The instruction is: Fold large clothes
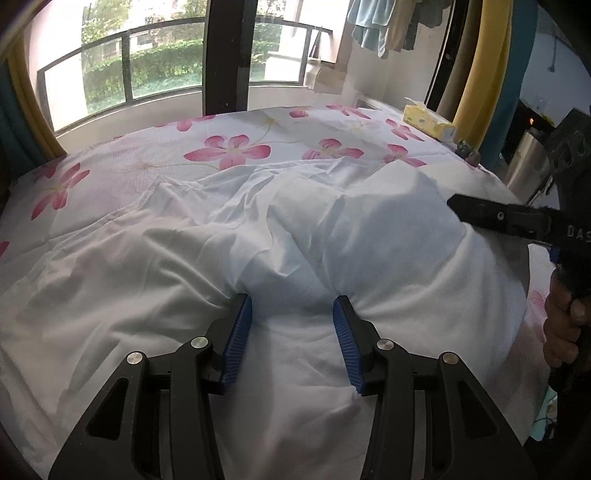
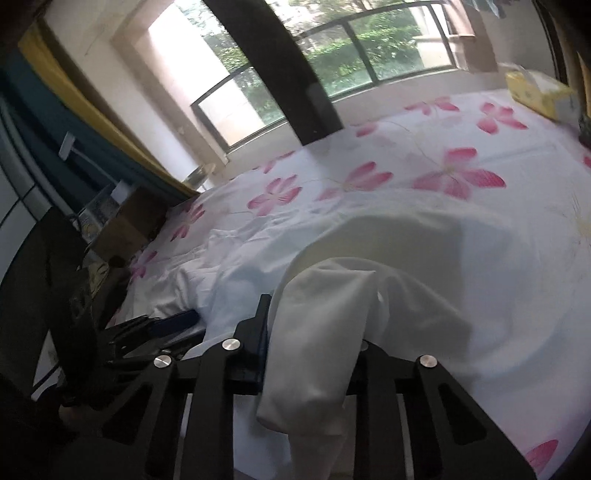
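A large white garment (image 1: 207, 258) lies crumpled on the floral bed sheet (image 1: 236, 147). My left gripper (image 1: 292, 306) is open, its blue pads (image 1: 240, 339) pressing down on the cloth on both sides of a raised fold. My right gripper (image 2: 314, 332) is shut on a thick bunch of the white garment (image 2: 325, 332) and lifts it off the bed; the cloth drapes over its fingers and hides the tips. The right gripper also shows in the left wrist view (image 1: 480, 212) at the right, beside the lifted cloth.
A yellow tissue box (image 1: 428, 123) sits at the bed's far right edge. A window with a dark post (image 1: 225, 55) is behind the bed. Boxes and clutter (image 2: 122, 218) stand along the bed's left side. Clothes hang (image 1: 373, 26) at the upper right.
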A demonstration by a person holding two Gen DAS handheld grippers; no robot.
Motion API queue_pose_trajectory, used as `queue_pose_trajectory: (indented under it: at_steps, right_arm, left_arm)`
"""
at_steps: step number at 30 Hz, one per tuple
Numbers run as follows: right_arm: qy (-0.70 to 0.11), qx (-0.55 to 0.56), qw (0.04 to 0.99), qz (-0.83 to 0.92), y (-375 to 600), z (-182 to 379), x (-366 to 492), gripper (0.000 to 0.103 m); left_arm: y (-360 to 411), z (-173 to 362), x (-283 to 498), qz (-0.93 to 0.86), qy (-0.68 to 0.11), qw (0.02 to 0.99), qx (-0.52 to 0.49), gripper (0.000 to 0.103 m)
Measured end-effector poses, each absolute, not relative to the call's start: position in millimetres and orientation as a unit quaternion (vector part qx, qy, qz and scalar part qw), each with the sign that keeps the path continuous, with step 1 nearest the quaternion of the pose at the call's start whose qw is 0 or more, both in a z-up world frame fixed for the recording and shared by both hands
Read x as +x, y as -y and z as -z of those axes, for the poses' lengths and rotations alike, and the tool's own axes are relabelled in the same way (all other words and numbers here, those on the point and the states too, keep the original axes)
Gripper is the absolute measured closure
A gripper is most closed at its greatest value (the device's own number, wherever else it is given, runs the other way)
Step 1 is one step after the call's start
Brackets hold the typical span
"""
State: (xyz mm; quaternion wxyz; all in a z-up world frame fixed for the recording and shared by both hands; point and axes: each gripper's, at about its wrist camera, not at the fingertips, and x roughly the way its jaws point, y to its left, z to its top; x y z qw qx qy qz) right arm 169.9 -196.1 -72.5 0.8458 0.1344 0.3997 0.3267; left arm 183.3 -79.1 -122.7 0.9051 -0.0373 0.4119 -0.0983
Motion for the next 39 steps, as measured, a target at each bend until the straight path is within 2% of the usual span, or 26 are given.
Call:
queue_pose_trajectory:
  at_steps: [16, 28, 39]
  right_arm:
    - [-0.348, 0.044, 0.865, -0.358, 129.2, 10.6, 145.2, 0.082]
    - [-0.350, -0.004, 0.860, -0.372, 77.5, 5.8, 136.9, 0.082]
    - [-0.375, -0.038, 0.831, -0.409, 19.1, 24.7, 127.5, 0.082]
  left_arm:
    - [56.0, 118.2, 189.3, 0.133, -0.415, 0.896, -0.085, 0.055]
    - [-17.7, 75.8, 143.3, 0.096, -0.341, 0.926, -0.130, 0.055]
    - [-104.1, 84.9, 110.1, -0.001, -0.328, 0.931, -0.161, 0.055]
